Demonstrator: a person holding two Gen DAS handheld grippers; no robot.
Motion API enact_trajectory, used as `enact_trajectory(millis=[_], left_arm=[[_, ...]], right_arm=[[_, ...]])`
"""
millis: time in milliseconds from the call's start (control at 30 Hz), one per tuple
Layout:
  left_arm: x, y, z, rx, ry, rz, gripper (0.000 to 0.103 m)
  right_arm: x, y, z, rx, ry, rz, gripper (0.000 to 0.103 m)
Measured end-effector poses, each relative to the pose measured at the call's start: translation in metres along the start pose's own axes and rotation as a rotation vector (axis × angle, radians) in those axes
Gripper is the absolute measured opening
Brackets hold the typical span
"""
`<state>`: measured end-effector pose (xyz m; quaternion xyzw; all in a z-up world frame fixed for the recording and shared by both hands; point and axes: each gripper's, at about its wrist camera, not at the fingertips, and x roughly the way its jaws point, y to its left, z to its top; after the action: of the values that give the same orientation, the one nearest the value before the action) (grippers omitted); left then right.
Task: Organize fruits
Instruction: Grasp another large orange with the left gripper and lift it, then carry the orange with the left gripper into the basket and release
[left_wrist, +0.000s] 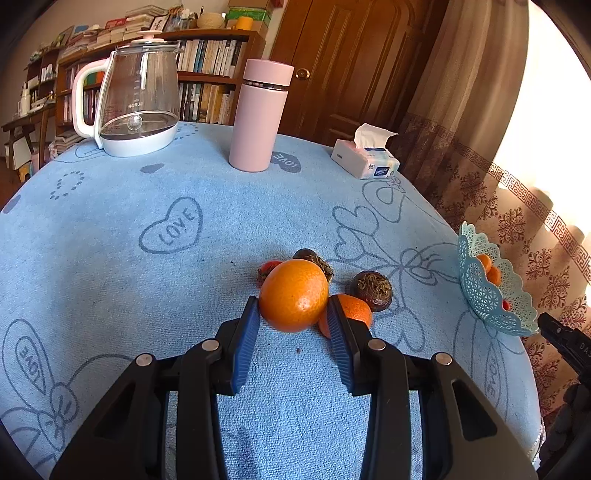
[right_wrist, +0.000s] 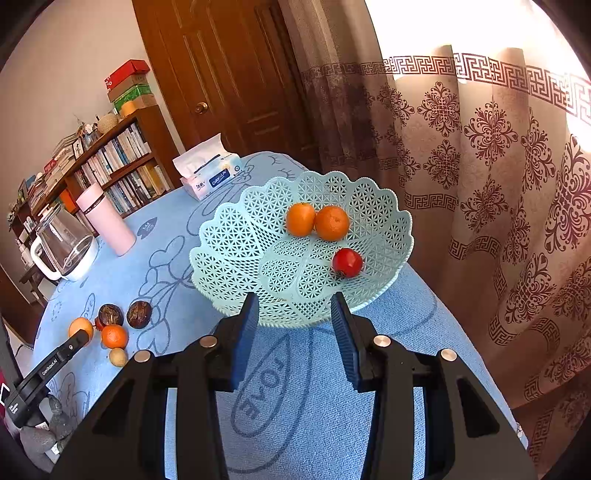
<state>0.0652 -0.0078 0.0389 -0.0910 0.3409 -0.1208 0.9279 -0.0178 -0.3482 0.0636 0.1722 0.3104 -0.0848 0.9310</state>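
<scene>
My left gripper (left_wrist: 293, 306) holds a round orange (left_wrist: 293, 294) with a dimpled, glossy peel; both ribbed blue pads (left_wrist: 248, 334) press its sides. The fruit appears raised slightly above the cloth, though the fisheye view makes that uncertain. Just behind and right of it lie a smaller orange (left_wrist: 354, 312), two dark, rough-skinned round fruits (left_wrist: 372, 291) and a small red fruit (left_wrist: 269, 268), all close together on the blue terry tablecloth (left_wrist: 147, 280) printed with heart outlines.

My right gripper (right_wrist: 294, 315) stands with its jaws apart and nothing between them, poised at the near rim of the basket (right_wrist: 229, 254). That basket is pale mint plastic, lattice-pierced, with a scalloped edge, and I see it tilted toward the camera. Inside it rest two oranges (right_wrist: 317, 221), touching, and one smooth red fruit (right_wrist: 347, 262) lower right.

Farther back on the table stand a glass kettle (left_wrist: 138, 99) with white base, a matte pink cylindrical flask (left_wrist: 258, 116) and a soft tissue pack (left_wrist: 365, 158).
</scene>
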Motion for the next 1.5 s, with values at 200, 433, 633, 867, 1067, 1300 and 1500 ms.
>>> enact_trajectory(millis=[200,433,633,867,1067,1300,1500], left_arm=[[-0.006,-0.019,0.003,0.03,-0.002,-0.03,0.038],[-0.009,-0.055,0.009,0.09,-0.003,-0.078,0.038],[-0.003,-0.095,0.013,0.153,0.011,-0.143,0.038],[0.007,-0.145,0.023,0.223,0.017,-0.211,0.038],[0.024,-0.183,0.029,0.248,0.042,-0.271,0.038],[0.043,-0.219,0.028,0.307,0.066,-0.298,0.038],[0.062,-0.229,0.024,0.309,0.111,-0.304,0.038]], right_arm=[[0.002,-0.006,-0.009,0.016,0.018,0.016,0.042],[0.004,-0.014,-0.02,0.035,0.046,0.037,0.042],[0.008,-0.02,-0.032,0.044,0.08,0.059,0.042],[0.016,-0.025,-0.04,0.063,0.105,0.081,0.042],[0.019,-0.018,-0.046,0.04,0.117,0.098,0.042],[0.023,-0.023,-0.046,0.067,0.134,0.134,0.042],[0.026,-0.025,-0.046,0.077,0.143,0.153,0.042]])
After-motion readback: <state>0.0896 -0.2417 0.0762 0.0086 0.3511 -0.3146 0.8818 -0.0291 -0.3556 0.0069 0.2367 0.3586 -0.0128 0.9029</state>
